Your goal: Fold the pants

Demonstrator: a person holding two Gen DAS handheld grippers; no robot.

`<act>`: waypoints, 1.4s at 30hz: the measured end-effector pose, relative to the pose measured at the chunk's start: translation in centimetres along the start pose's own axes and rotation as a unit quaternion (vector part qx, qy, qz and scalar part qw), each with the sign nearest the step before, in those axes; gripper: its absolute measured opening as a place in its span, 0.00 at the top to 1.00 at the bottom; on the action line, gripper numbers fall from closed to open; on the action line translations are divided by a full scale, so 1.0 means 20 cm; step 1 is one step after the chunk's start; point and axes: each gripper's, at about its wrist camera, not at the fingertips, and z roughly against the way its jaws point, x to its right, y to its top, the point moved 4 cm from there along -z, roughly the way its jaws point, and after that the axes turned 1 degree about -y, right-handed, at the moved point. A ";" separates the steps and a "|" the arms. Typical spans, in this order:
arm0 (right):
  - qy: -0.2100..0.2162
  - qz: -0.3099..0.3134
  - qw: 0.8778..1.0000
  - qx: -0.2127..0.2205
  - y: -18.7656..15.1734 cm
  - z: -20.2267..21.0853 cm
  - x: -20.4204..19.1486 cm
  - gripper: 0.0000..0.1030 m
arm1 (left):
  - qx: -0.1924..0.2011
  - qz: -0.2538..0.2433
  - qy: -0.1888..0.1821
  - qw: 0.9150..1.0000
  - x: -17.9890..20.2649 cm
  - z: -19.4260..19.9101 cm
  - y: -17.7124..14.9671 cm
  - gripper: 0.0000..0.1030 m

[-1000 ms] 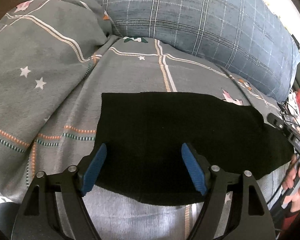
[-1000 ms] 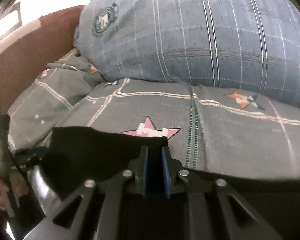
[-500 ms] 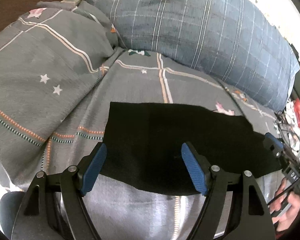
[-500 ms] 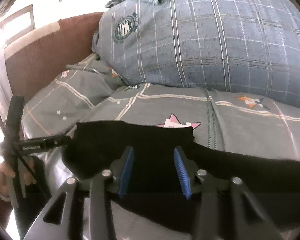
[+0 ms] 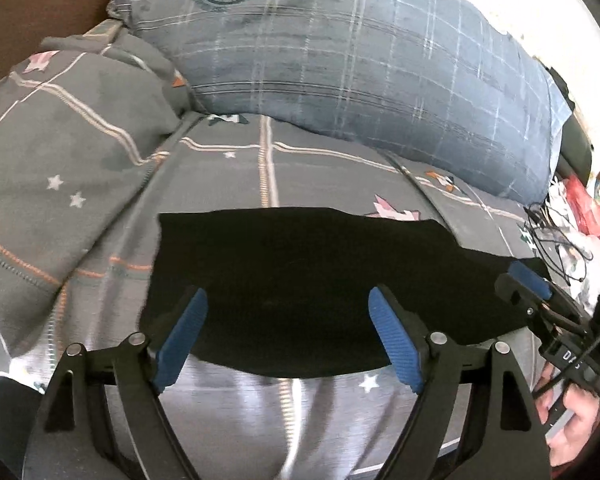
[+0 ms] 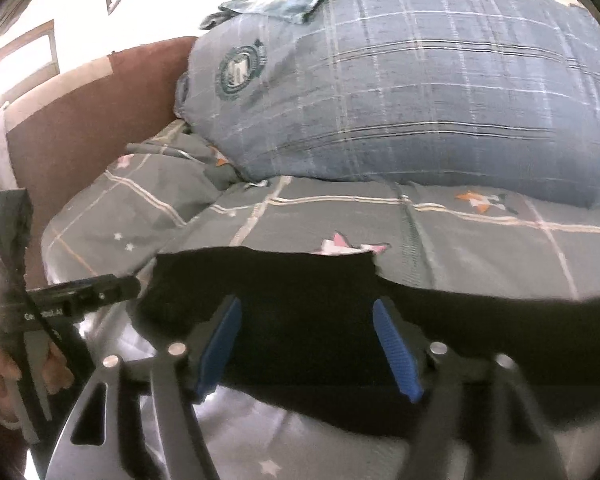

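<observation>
Black pants (image 5: 300,280) lie folded flat on the grey bedspread (image 5: 100,160) — left gripper (image 5: 288,336) and right gripper (image 6: 308,344) both spread apart, holding nothing.

Your pants (image 5: 300,280) are plain black, folded into a flat, roughly rectangular slab. They lie on the bed (image 5: 320,176) near its front edge, their far edge stepped, with one end trailing off toward the right side (image 6: 500,320).

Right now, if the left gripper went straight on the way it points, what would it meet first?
Most likely the black pants lying on the bedspread. The open left gripper frames them. Depth is unclear, so contact distance can't be judged.
</observation>
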 end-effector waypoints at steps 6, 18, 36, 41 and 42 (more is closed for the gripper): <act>-0.056 -0.009 0.998 0.011 -0.02 0.10 0.13 0.25 | -0.003 -0.047 -0.024 0.999 0.22 -0.08 0.00 0.19; -0.088 -0.086 0.992 0.006 -0.06 0.19 0.48 0.21 | -0.010 -0.102 -0.055 0.993 0.52 -0.23 0.05 0.19; -0.154 -0.204 0.966 -0.046 -0.36 0.40 0.96 0.20 | -0.095 -0.188 -0.188 0.959 1.08 -0.46 0.07 0.19; -0.135 -0.285 0.949 -0.030 -0.42 0.45 1.15 0.20 | -0.126 -0.249 -0.243 0.929 1.40 -0.56 0.07 0.19; -0.128 -0.294 0.947 -0.028 -0.42 0.45 1.17 0.20 | -0.129 -0.262 -0.254 0.922 1.45 -0.58 0.07 0.19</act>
